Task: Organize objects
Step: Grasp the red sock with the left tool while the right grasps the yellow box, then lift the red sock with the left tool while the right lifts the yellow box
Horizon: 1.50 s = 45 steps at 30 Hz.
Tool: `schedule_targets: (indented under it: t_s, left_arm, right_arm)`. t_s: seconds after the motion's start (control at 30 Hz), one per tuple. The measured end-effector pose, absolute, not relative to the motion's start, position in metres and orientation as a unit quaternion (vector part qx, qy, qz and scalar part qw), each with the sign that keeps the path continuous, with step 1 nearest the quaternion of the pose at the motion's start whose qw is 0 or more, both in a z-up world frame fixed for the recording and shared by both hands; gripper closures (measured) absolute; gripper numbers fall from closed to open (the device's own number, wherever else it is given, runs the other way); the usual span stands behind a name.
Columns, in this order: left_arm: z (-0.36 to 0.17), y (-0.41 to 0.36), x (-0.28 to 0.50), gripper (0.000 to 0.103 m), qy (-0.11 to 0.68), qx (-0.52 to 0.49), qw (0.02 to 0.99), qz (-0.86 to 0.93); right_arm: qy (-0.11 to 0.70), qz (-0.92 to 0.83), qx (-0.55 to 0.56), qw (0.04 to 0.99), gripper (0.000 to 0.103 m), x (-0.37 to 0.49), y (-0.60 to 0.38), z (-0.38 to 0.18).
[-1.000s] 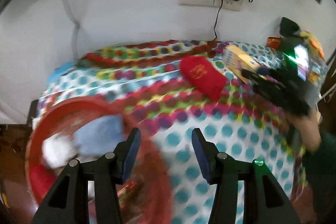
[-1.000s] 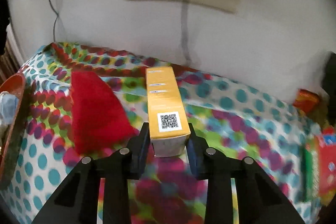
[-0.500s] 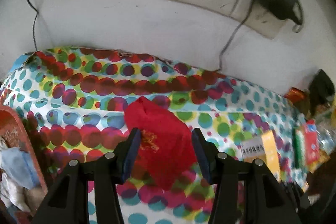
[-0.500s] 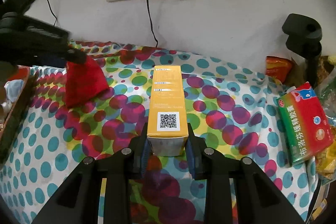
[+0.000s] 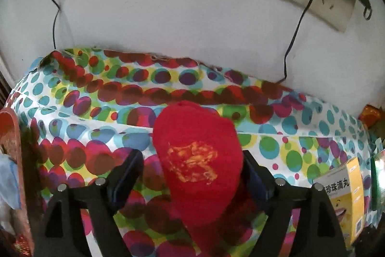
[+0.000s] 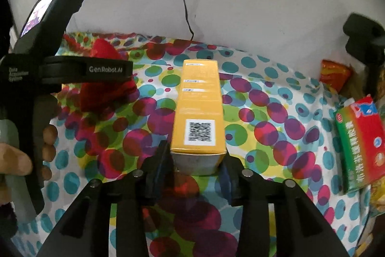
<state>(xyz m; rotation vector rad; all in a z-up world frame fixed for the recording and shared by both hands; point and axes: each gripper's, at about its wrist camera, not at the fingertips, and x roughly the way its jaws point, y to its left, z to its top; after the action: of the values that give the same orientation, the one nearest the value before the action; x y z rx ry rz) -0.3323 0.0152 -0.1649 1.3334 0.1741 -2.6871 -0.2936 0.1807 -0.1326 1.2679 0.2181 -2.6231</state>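
Left hand-held gripper [image 5: 190, 168] jaws spread wide around red pouch [image 5: 199, 168] lying on the spotted bench [image 5: 276, 151]; right finger looks touching, left one apart. Right hand-held gripper [image 6: 196, 161] clamped on near end of yellow box [image 6: 199, 110], mid-bench, green box [image 6: 358, 143] off right
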Motion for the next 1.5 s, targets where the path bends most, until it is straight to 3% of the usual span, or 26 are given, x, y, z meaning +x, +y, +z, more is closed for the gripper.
schedule_targets:
  t_s: [0.07, 0.3, 0.47, 0.53, 0.57, 1.07, 1.1, 1.2, 1.43, 1.47, 1.5]
  left_arm:
    - [-0.167, 0.018, -0.332, 0.017, 0.048, 0.439, 0.071, -0.895]
    - [-0.169, 0.018, -0.333, 0.016, 0.05, 0.439, 0.072, -0.894]
    - [-0.17, 0.018, -0.335, 0.015, 0.05, 0.44, 0.074, -0.894]
    - [-0.171, 0.018, -0.336, 0.015, 0.05, 0.44, 0.074, -0.894]
    - [-0.171, 0.019, -0.336, 0.015, 0.05, 0.44, 0.074, -0.894]
    - [-0.171, 0.02, -0.335, 0.015, 0.049, 0.44, 0.075, -0.894]
    - [-0.171, 0.02, -0.336, 0.015, 0.049, 0.44, 0.075, -0.894]
    - [-0.171, 0.02, -0.335, 0.015, 0.049, 0.439, 0.075, -0.894]
    - [-0.171, 0.02, -0.336, 0.015, 0.049, 0.439, 0.076, -0.894]
    - [-0.171, 0.02, -0.336, 0.015, 0.049, 0.439, 0.076, -0.894]
    - [-0.171, 0.02, -0.336, 0.015, 0.05, 0.439, 0.076, -0.894]
  right_arm:
    - [0.062, -0.892, 0.435, 0.104, 0.056, -0.296, 0.186, -0.134]
    - [0.059, -0.892, 0.437, 0.095, 0.047, -0.297, 0.189, -0.134]
    - [0.061, -0.888, 0.446, 0.094, 0.022, -0.299, 0.187, -0.136]
    - [0.054, -0.883, 0.453, 0.11, 0.003, -0.301, 0.186, -0.139]
    - [0.066, -0.88, 0.458, 0.111, 0.0, -0.301, 0.181, -0.141]
    - [0.065, -0.881, 0.457, 0.101, 0.0, -0.297, 0.175, -0.14]
    - [0.067, -0.883, 0.453, 0.098, 0.003, -0.296, 0.176, -0.139]
    - [0.075, -0.895, 0.426, 0.105, 0.023, -0.286, 0.172, -0.13]
    - [0.14, -0.892, 0.41, 0.132, 0.025, -0.272, 0.143, -0.13]
    - [0.142, -0.891, 0.409, 0.136, 0.027, -0.271, 0.141, -0.13]
    - [0.14, -0.892, 0.407, 0.14, 0.038, -0.269, 0.14, -0.129]
